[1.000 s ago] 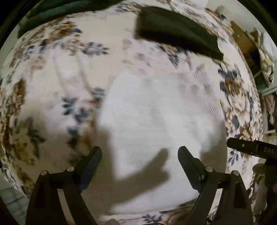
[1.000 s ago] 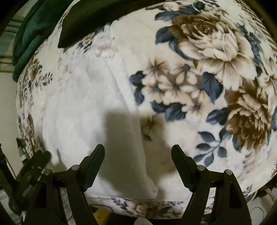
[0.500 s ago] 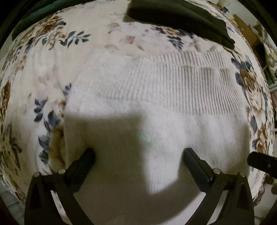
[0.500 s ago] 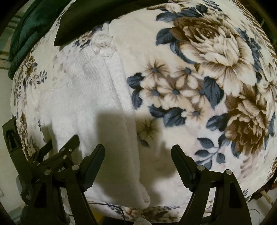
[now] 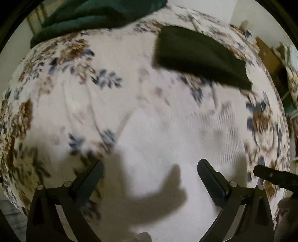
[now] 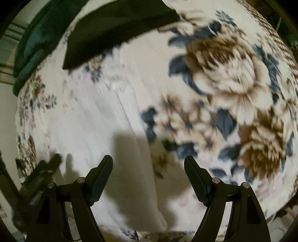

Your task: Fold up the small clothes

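While both views blur with motion, a white knitted garment (image 5: 167, 141) lies flat on a floral blanket (image 5: 55, 93), its ribbed band toward the far side. The left gripper (image 5: 150, 176) hovers above the near part of the garment with its jaws spread wide, having just been opening, and nothing sits between them. The right gripper (image 6: 148, 173) hangs over the garment's right edge, its jaws also apart and empty; one finger is over the white knit (image 6: 83, 126), the other over the blanket's (image 6: 232, 83) brown and blue flowers. Both tools cast dark shadows on the cloth below. A dark folded garment (image 5: 201, 55) rests on the blanket well beyond the white one, and a green fabric (image 5: 89, 16) lies bunched at the far left edge.
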### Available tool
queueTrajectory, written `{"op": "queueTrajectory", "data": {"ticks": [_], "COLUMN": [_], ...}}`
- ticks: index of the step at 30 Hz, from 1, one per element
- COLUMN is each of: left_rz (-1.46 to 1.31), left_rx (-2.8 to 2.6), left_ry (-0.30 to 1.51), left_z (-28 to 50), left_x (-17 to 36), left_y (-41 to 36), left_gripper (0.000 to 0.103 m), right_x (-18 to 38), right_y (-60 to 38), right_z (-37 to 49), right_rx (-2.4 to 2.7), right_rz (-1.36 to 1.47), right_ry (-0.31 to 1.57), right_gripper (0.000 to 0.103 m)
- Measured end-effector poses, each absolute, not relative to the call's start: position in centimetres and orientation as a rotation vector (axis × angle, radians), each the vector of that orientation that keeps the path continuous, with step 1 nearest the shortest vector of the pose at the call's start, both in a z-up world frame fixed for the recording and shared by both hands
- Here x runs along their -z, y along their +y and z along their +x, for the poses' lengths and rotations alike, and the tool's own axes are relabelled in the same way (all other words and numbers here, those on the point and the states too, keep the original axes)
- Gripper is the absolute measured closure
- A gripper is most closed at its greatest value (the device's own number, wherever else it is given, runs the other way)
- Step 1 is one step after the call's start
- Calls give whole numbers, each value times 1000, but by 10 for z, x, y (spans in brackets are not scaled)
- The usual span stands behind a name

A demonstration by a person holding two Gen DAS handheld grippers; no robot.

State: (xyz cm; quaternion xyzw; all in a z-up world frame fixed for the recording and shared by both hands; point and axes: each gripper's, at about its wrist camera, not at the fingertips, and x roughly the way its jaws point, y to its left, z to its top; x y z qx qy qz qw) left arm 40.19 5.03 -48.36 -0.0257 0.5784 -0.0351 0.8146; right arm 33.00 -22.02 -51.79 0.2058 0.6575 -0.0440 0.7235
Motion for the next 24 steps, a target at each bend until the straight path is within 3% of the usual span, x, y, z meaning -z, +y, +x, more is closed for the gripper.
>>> {"op": "queueTrajectory", "data": {"ticks": [3, 5, 6, 7, 8, 9, 11, 18, 24], "left_rz": [-53, -5, 29, 58, 82, 83, 72, -89, -101], "left_rx": [82, 110, 127, 149, 180, 206, 236, 205, 193], "left_ry": [1253, 1302, 1317, 1330, 1345, 1353, 1322, 1248, 1349], "left_z": [427, 445, 449, 452, 456, 458, 456, 450, 469], "left_x": [499, 522, 532, 537, 545, 547, 539, 502, 542], "left_y": [69, 72, 71, 67, 62, 60, 59, 102, 105], "left_gripper": [0, 16, 27, 47, 61, 89, 93, 95, 95], "right_x": [518, 522, 526, 532, 537, 543, 551, 527, 529], "right_y": [-217, -212, -208, -202, -198, -194, -188, -191, -196], "right_z": [350, 366, 374, 383, 388, 392, 399, 393, 422], "right_rx": [70, 40, 24, 6, 0, -6, -6, 44, 105], "right_rz": [448, 438, 430, 407, 389, 366, 350, 444, 389], "right_ry": [1413, 1404, 1406, 1417, 1426, 1437, 1453, 1366, 1369], "right_gripper": [33, 33, 33, 34, 43, 64, 91, 97, 99]}}
